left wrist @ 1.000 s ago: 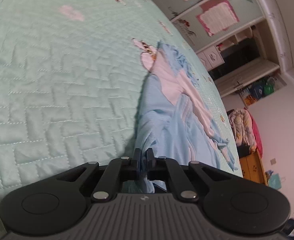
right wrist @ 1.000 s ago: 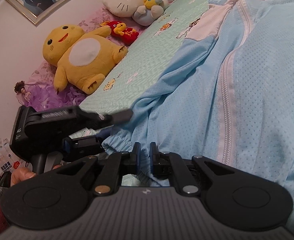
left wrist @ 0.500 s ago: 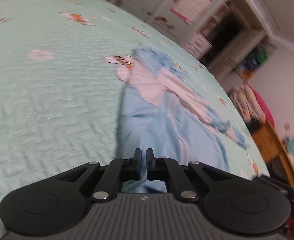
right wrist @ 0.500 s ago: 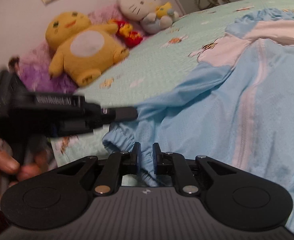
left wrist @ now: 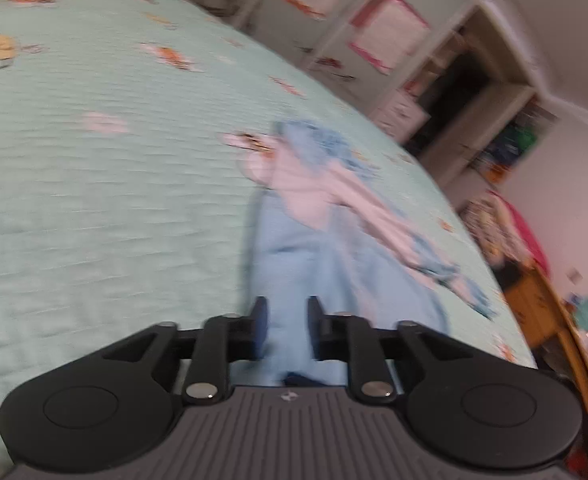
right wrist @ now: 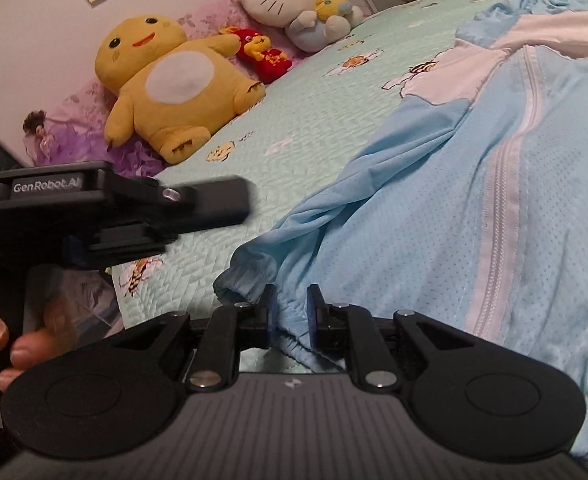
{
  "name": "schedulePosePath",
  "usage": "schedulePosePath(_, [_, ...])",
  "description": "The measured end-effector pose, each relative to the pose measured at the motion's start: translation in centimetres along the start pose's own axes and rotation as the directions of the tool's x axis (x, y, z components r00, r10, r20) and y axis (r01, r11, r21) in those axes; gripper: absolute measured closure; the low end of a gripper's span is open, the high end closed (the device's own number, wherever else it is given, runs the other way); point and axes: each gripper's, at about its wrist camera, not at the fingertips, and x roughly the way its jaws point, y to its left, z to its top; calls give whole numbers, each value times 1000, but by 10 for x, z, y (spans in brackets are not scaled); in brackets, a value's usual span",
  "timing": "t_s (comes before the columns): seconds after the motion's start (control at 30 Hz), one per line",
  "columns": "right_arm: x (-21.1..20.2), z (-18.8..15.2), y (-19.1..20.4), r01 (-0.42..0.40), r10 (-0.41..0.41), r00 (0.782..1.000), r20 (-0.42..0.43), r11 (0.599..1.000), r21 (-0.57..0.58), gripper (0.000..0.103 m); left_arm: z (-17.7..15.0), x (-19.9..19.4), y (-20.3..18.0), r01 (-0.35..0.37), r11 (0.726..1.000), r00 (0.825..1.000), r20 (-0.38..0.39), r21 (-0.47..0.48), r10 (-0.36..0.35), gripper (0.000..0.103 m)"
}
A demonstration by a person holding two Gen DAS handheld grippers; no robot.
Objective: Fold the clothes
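Jacket [right wrist: 434, 216] lies spread on bed [left wrist: 93, 200] — left gripper [left wrist: 285, 328] opening off the fabric, right gripper [right wrist: 289, 316] parted around cuff [right wrist: 253, 276] — regrasp for the fold comes next.

In my right wrist view the jacket [right wrist: 474, 216] lies on the bed [right wrist: 322, 120] across the right half of the frame, its cuffed sleeve [right wrist: 261, 276] reaching to lower centre between my right gripper [right wrist: 289, 312] tips. My left gripper [right wrist: 141, 208] sits at left, beside the sleeve. Plush toys [right wrist: 173, 88] line the bed's upper left, behind everything.
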Motion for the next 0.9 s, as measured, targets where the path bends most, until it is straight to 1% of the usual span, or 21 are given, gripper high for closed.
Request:
schedulePosePath(0.07, [-6,0,-2,8,-9,1000,26,999,42,87,-4,6,11,-34,999,999,-43,-42,33,79])
schedulePosePath(0.13, [-11,1,2,31,-32,998,49,999,23,86,-8,11,15,-1,997,997,-73,-76,-4,80])
schedulePosePath(0.2, [-11,1,9,56,-54,997,50,998,-36,86,-10,17,9,6,999,995,-96,-49,-11,80])
schedulePosePath(0.27, [-2,1,16,86,-85,996,8,993,-86,86,-11,21,-1,28,1000,994,-109,-6,-28,98])
schedulePosePath(0.3, [3,-1,17,97,-98,995,-10,989,-108,85,-11,23,-6,39,999,993,-115,16,-37,98])
schedulePosePath(0.33, [6,-3,20,104,-105,994,-5,986,-132,85,-12,25,-12,46,998,992,-121,45,-40,99])
schedulePosePath(0.4, [6,-3,20,101,-103,995,-2,986,-136,85,-15,25,-25,40,991,992,-125,129,-23,99])
schedulePosePath(0.47, [6,-3,17,92,-93,996,0,987,-128,85,-14,26,-31,46,986,991,-129,159,-25,99])
schedulePosePath(0.53, [5,-5,15,79,-78,997,7,990,-115,85,-13,27,-32,54,985,991,-131,166,-32,99])
schedulePosePath(0.57, [6,-5,14,73,-73,997,5,991,-115,85,-14,32,-32,67,981,987,-154,183,-39,99])
schedulePosePath(0.63, [7,-6,14,63,-64,998,-5,991,-119,85,-19,41,-31,75,971,977,-213,227,-26,99])
schedulePosePath(0.67, [8,-6,14,58,-59,998,-10,991,-121,85,-18,43,-29,78,973,976,-218,219,-29,99])
schedulePosePath(0.73, [5,-5,13,43,-45,999,-17,991,-128,85,-13,45,-23,87,981,973,-225,173,-47,98])
schedulePosePath(0.77, [2,-4,12,34,-36,999,-21,992,-125,85,-12,45,-22,83,982,974,-222,169,-44,98])
schedulePosePath(0.8, [0,-3,11,24,-27,999,-24,992,-122,83,-12,45,-22,82,983,974,-222,166,-44,98])
schedulePosePath(0.9, [-17,-4,11,-1,-3,1000,-26,990,-140,68,-16,46,-23,96,981,971,-235,171,-54,98])
